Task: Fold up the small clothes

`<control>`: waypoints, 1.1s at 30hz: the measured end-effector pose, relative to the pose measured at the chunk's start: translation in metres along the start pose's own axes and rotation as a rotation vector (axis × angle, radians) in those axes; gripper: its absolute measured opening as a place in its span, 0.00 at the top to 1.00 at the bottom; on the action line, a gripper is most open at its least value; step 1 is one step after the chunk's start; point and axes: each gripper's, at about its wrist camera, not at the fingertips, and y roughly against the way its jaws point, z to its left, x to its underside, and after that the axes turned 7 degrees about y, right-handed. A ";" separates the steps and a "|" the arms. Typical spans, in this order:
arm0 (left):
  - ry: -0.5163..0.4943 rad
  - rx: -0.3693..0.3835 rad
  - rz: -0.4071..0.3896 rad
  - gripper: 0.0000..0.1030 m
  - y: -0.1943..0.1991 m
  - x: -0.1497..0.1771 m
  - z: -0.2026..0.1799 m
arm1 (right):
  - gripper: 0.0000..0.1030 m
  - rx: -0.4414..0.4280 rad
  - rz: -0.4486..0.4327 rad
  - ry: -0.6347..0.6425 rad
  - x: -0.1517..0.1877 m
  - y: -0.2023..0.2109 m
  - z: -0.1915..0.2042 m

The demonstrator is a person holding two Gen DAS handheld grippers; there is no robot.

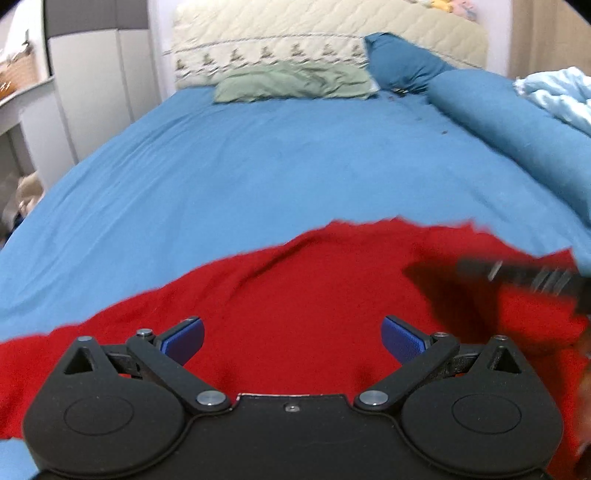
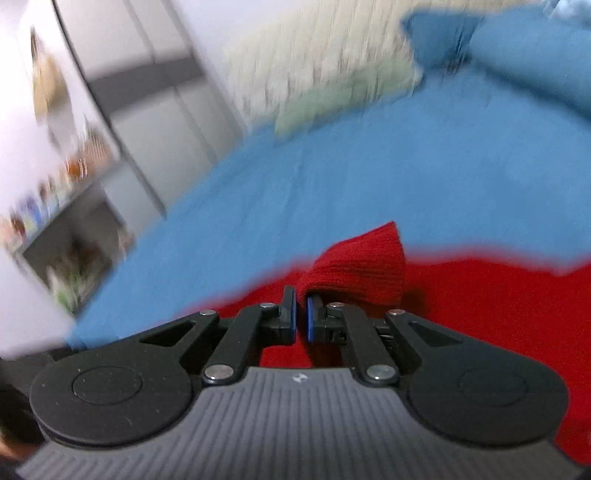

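Your right tongs [image 2: 301, 314] are pressed nearly together and pinch a ribbed corner of the red knitted garment [image 2: 364, 266], which stands up in a small peak just above the blue pads. That hold looks meant to carry an edge over the body of the cloth, so the pinch sits at a corner and not in the middle. The right view is smeared, so you are likely moving.

Your left tongs [image 1: 291, 339] are spread wide, both blue pads apart, holding nothing. They hang low over the garment [image 1: 295, 295], probably ready to pin or take the near side. Whether they touch it, you cannot tell.

The garment lies spread across the near part of the blue bed sheet [image 1: 258, 166], where the open, flat stretch gives room for folding. Farther off a green pillow [image 1: 295, 81] rests by the quilted headboard [image 1: 314, 33], and a blue duvet [image 1: 517, 122] is bunched along the right side, well apart from the work.
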 end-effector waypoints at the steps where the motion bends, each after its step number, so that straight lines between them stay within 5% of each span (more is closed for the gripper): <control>1: 0.002 -0.005 0.008 0.00 -0.004 0.004 0.006 | 0.80 -0.007 0.041 0.015 0.014 -0.014 0.006; 4: 0.015 0.005 0.033 0.00 -0.013 0.009 0.015 | 0.78 -0.003 0.086 0.051 0.036 -0.030 0.015; 6: 0.024 0.026 0.039 0.00 -0.014 0.012 0.016 | 0.68 -0.020 0.080 0.055 0.039 -0.028 0.012; 7: 0.023 0.041 0.036 0.00 -0.014 0.012 0.013 | 0.59 -0.032 0.080 0.064 0.038 -0.025 0.008; 9: 0.006 0.072 0.022 0.00 -0.014 0.010 0.003 | 0.21 -0.032 0.058 0.095 0.031 -0.012 0.003; 10: -0.009 0.095 0.008 0.00 -0.011 0.009 -0.003 | 0.18 -0.020 0.032 0.113 0.027 -0.005 0.005; 18: -0.184 0.221 -0.045 0.06 -0.019 0.018 -0.078 | 0.12 0.210 0.033 0.131 0.027 0.083 -0.059; 23: -0.250 0.200 0.002 0.47 -0.053 0.028 -0.109 | 0.12 0.324 0.080 0.105 0.059 0.112 -0.092; 27: -0.138 0.195 -0.002 0.66 -0.066 0.019 -0.095 | 0.12 0.351 0.095 0.039 0.076 0.117 -0.114; 33: 0.278 0.228 0.003 0.68 -0.065 0.019 -0.024 | 0.12 0.349 0.091 -0.007 0.087 0.113 -0.124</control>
